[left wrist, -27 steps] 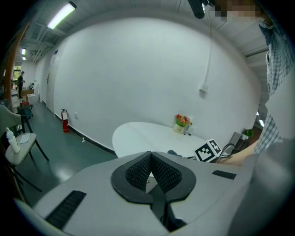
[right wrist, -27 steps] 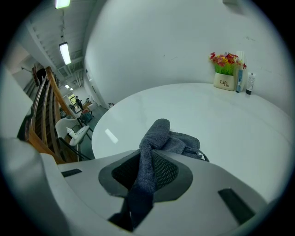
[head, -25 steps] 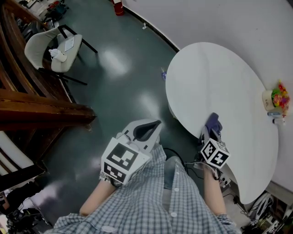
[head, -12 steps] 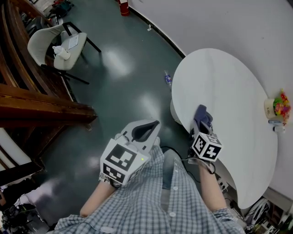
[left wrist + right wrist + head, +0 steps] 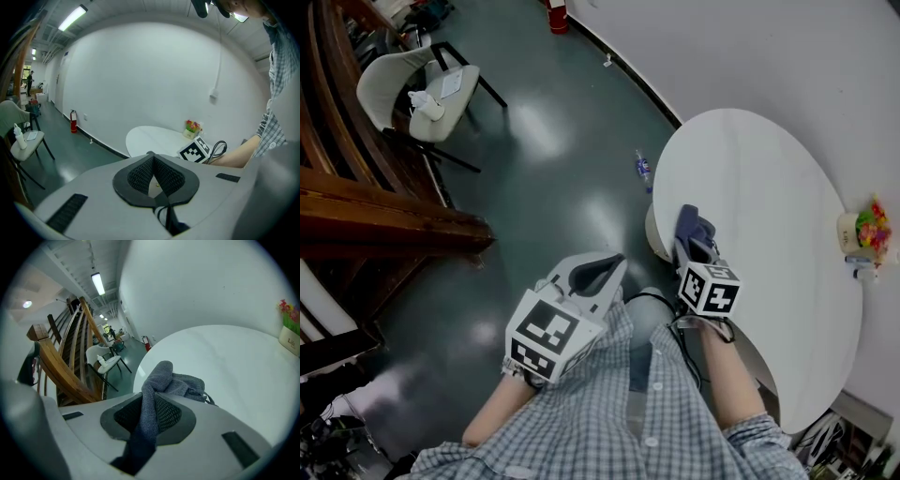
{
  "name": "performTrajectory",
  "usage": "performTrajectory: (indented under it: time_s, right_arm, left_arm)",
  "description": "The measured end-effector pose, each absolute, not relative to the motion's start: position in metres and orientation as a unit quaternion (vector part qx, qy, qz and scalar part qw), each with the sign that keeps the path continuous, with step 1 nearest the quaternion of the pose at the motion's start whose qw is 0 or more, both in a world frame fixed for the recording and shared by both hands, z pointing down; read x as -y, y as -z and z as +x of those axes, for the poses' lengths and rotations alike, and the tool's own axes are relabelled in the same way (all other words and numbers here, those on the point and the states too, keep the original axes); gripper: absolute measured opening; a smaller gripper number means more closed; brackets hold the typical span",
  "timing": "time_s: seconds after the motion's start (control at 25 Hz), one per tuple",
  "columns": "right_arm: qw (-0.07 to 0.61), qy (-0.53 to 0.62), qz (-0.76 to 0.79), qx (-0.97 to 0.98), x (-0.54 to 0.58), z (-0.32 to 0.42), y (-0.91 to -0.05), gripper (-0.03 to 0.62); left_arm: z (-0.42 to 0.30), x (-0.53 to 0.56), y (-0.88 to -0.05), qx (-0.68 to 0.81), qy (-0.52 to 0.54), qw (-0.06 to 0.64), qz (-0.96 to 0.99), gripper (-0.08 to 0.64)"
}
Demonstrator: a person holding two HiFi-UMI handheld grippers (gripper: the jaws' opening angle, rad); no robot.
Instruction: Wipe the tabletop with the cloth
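the right gripper (image 5: pixel 695 246) is clamped on a bunched grey cloth (image 5: pixel 693 225) and presses it onto the white counter (image 5: pixel 769 178) near its left rim, right of frame centre, probably so the loose fold drags across the surface. the left gripper (image 5: pixel 594 273), jaws together on nothing, hangs over the floor at lower centre, out of the way. compared with a second ago, the cloth has slid leftward toward the rim; the left gripper has hardly moved.

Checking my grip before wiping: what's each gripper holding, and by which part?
Right gripper pinches the grey cloth by a bunched fold; the rest lies on the tabletop. Left gripper is shut, holding nothing.
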State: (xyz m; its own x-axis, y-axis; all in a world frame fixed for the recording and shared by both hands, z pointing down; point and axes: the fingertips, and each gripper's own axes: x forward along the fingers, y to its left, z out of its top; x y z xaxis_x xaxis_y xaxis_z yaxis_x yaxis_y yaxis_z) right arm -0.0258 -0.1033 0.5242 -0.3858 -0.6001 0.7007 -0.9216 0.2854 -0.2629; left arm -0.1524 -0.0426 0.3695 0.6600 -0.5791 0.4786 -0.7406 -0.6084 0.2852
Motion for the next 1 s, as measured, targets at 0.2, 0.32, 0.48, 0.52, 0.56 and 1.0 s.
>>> performTrajectory:
  time_s: [0.2,0.32,0.48,0.52,0.56,1.0]
  right_arm:
    - [0.254,-0.322,0.472,0.781,0.116,-0.048,-0.523,0.067]
    - [0.256,-0.319,0.459,0.789,0.122,-0.056,-0.523,0.066]
    - [0.262,-0.312,0.437,0.802,0.13,-0.068,-0.524,0.067]
    - [0.264,-0.31,0.432,0.805,0.131,-0.071,-0.524,0.067]
    - [0.265,-0.309,0.427,0.808,0.133,-0.074,-0.523,0.067]
    - [0.271,-0.299,0.394,0.826,0.142,-0.073,-0.52,0.066]
  left_arm:
    - [-0.156,0.045,-0.369,0.379,-0.171,0.236,0.878,0.006]
    - [-0.155,0.047,-0.369,0.384,-0.173,0.236,0.876,0.006]
    - [-0.148,0.051,-0.369,0.39,-0.172,0.235,0.874,0.006]
    - [-0.146,0.052,-0.368,0.39,-0.172,0.235,0.873,0.006]
    - [-0.143,0.052,-0.368,0.391,-0.173,0.234,0.873,0.006]
    - [-0.112,0.072,-0.366,0.392,-0.181,0.235,0.871,0.006]
